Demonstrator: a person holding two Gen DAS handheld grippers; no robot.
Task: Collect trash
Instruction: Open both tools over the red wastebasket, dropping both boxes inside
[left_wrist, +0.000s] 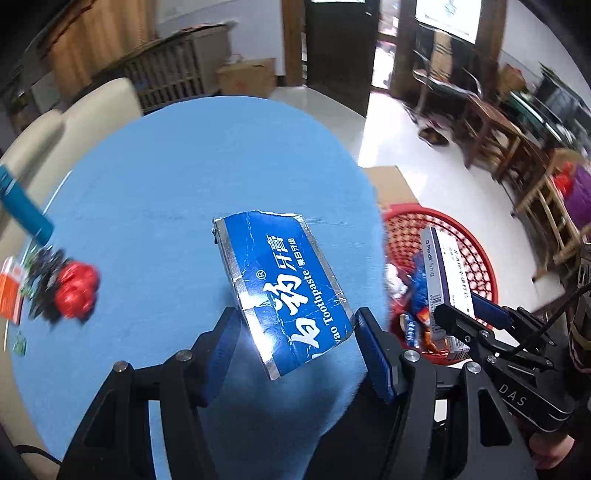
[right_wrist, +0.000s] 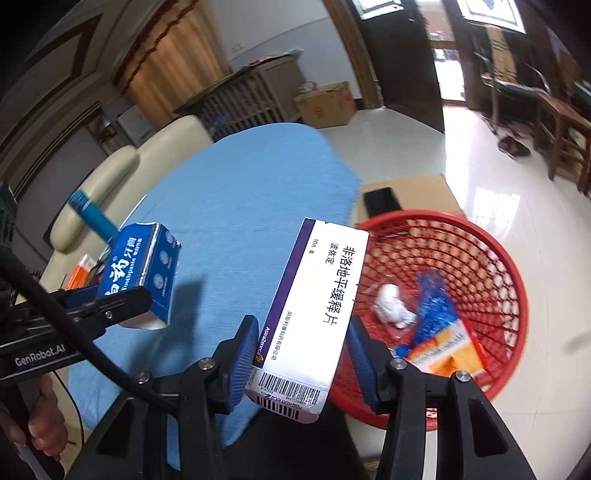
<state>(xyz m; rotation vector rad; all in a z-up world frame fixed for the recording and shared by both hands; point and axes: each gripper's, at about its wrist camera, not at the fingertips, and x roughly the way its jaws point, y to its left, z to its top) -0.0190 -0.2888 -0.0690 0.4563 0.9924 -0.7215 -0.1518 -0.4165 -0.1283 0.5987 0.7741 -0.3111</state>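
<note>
My left gripper (left_wrist: 293, 328) is shut on a torn blue toothpaste box (left_wrist: 280, 284), held over the blue tablecloth (left_wrist: 177, 177); the same box (right_wrist: 142, 273) shows at the left of the right wrist view. My right gripper (right_wrist: 301, 350) is shut on a white and purple medicine box (right_wrist: 317, 306), carried near the table's edge beside the red mesh basket (right_wrist: 495, 266). That medicine box (left_wrist: 445, 273) appears over the basket (left_wrist: 469, 236) in the left wrist view. Inside the basket lie a white wad (right_wrist: 391, 306) and blue and orange packaging (right_wrist: 439, 328).
A red crumpled wrapper (left_wrist: 75, 290), dark scraps and an orange packet (left_wrist: 9, 291) lie on the table at left, with a blue bottle (left_wrist: 24, 206) beside them. Flat cardboard (right_wrist: 413, 192) with a black phone (right_wrist: 382, 201) lies on the floor behind the basket. A cream sofa (right_wrist: 122, 173) borders the table.
</note>
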